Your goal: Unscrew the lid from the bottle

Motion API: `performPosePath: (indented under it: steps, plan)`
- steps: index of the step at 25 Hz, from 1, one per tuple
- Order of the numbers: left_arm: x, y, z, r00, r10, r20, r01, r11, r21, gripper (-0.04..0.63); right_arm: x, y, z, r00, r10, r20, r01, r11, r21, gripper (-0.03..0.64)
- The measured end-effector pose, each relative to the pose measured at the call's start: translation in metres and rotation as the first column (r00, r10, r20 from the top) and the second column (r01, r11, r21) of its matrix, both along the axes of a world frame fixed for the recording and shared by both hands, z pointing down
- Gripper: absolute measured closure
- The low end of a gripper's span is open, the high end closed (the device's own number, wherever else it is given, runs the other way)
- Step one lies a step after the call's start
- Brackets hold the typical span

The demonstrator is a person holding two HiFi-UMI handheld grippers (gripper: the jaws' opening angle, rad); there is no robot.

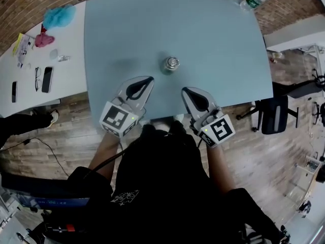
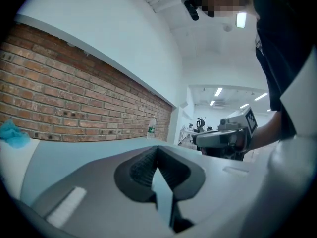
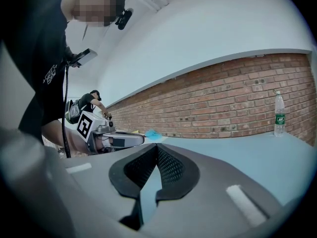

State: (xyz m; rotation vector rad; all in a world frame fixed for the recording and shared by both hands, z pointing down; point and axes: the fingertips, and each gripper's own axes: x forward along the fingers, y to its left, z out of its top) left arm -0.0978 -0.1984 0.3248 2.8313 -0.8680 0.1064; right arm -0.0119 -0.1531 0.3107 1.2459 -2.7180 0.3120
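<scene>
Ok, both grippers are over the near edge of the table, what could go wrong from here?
Both the left gripper and the right gripper are shut and empty; pushed forward like that, they could knock over the small bottle. It stands free on the blue table, so twisting the lid without gripping the body would probably just spin the whole thing.

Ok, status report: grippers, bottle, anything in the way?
Left gripper and right gripper shut, empty, at the table near edge. Bottle upright mid-table, lid on, untouched. Nothing between them and it.
</scene>
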Motion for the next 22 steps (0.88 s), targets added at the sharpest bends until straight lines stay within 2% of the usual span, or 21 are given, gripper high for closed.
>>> performPosePath:
  steps: [5,9,15,22]
  plan:
    - [0.01,-0.005,0.015,0.999,-0.036,0.037,0.036,0.999,-0.005,0.595,0.013,-0.012,0.006,0.999,-0.035,0.001,0.035,0.999,-0.022,0.615]
    - [0.018,-0.009,0.024,0.996,-0.078,0.04,0.079,0.997,-0.022,0.594,0.016,-0.021,0.007,0.995,-0.096,0.008,0.097,0.995,-0.015,0.615]
    - [0.025,-0.016,0.046,0.988,-0.132,0.077,0.135,0.99,-0.043,0.594,0.018,-0.038,0.018,0.986,-0.161,-0.04,0.161,0.987,-0.002,0.615]
    - [0.034,-0.029,0.055,0.982,-0.157,0.105,0.161,0.987,-0.029,0.594,0.02,-0.06,0.019,0.979,-0.194,-0.061,0.196,0.98,0.019,0.614]
